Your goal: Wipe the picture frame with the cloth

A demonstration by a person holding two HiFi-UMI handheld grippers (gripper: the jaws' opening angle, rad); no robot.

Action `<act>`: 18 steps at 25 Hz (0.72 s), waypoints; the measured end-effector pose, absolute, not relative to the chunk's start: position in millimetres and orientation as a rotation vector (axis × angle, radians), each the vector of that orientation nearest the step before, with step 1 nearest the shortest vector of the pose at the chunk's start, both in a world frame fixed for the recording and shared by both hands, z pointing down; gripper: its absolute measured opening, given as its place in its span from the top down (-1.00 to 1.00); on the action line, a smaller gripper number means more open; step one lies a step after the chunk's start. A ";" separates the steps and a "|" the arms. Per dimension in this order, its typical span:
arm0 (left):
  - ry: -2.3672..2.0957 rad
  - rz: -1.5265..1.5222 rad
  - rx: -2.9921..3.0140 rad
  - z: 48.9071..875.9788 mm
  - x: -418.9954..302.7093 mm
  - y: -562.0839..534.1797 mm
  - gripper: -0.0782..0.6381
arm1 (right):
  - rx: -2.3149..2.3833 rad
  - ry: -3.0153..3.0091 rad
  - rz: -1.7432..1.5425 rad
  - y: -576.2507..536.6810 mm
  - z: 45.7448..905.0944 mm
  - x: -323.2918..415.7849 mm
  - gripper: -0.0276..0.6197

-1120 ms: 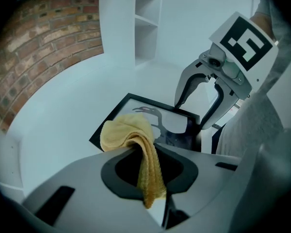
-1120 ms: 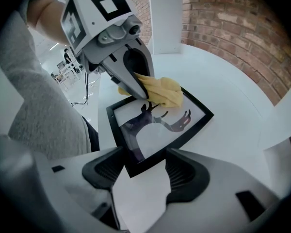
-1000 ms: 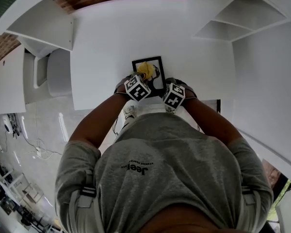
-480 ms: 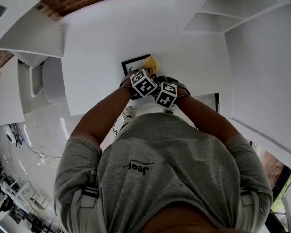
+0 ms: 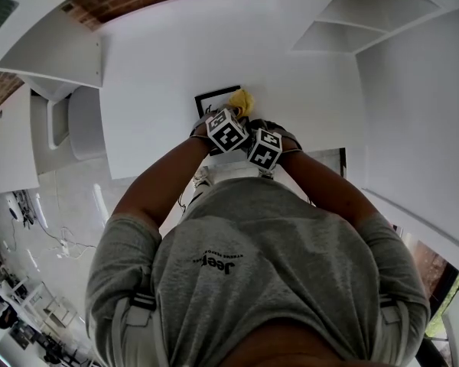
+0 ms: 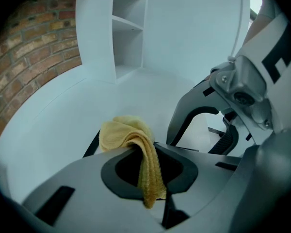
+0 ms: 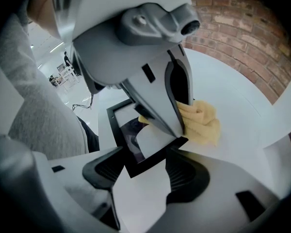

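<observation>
Left hand-held gripper [image 6: 145, 166] pinches the cloth [image 6: 123, 135] against the frame [image 7: 157, 158] lying on the desk [image 7: 242, 110]; right hand-held gripper [image 7: 145, 174] stands spread astride its near corner. Unclamped, the frame could slide under the wipe, or the cloth slip free

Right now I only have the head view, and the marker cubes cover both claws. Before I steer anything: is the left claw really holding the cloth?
Observer: Yes. The left claw is shut on the yellow cloth, and a flap of it hangs back over the claw.
Operator: And the right one, is it gripping anything?
Observer: No. The right claw is open, and one corner of the black frame lies between its jaws.
</observation>
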State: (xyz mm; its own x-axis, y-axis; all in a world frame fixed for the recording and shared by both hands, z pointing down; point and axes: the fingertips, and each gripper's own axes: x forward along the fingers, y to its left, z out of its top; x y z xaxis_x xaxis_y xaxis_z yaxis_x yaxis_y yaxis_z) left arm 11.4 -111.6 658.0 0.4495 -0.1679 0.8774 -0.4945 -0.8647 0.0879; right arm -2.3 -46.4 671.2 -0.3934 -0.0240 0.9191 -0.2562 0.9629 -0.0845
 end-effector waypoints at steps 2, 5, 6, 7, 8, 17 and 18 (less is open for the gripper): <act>-0.587 1.360 2.377 653.0 2.1 -111.5 0.60 | 0.198 -1.962 0.251 -46.6 672.4 -1.6 0.08; -0.639 1.345 2.383 640.0 -22.7 -109.2 0.60 | 0.196 -1.960 0.247 -47.4 673.6 0.0 0.08; -0.654 1.352 2.384 636.2 -33.8 -106.6 0.60 | 0.196 -1.960 0.248 -47.5 673.5 0.4 0.08; -0.667 1.367 2.384 633.5 -45.7 -102.9 0.60 | 0.197 -1.960 0.248 -47.7 673.3 0.7 0.08; -0.678 1.387 2.383 631.8 -57.9 -98.1 0.60 | 0.197 -1.960 0.247 -48.1 673.2 0.9 0.08; -0.667 1.487 2.328 650.6 -110.8 -45.8 0.60 | 0.184 -1.940 0.249 -47.5 672.1 0.4 0.07; -0.657 1.495 2.329 653.9 -108.9 -43.3 0.60 | 0.185 -1.938 0.248 -47.5 672.1 0.2 0.07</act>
State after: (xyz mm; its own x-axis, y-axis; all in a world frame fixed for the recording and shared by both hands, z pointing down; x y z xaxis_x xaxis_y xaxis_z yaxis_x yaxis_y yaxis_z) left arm -108.9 -43.3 653.9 0.3552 -0.2160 0.9095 -0.5240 -0.8517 0.0024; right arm 0.2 -47.5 672.1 -0.3693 -0.0122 0.9292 -0.2456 0.9656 -0.0850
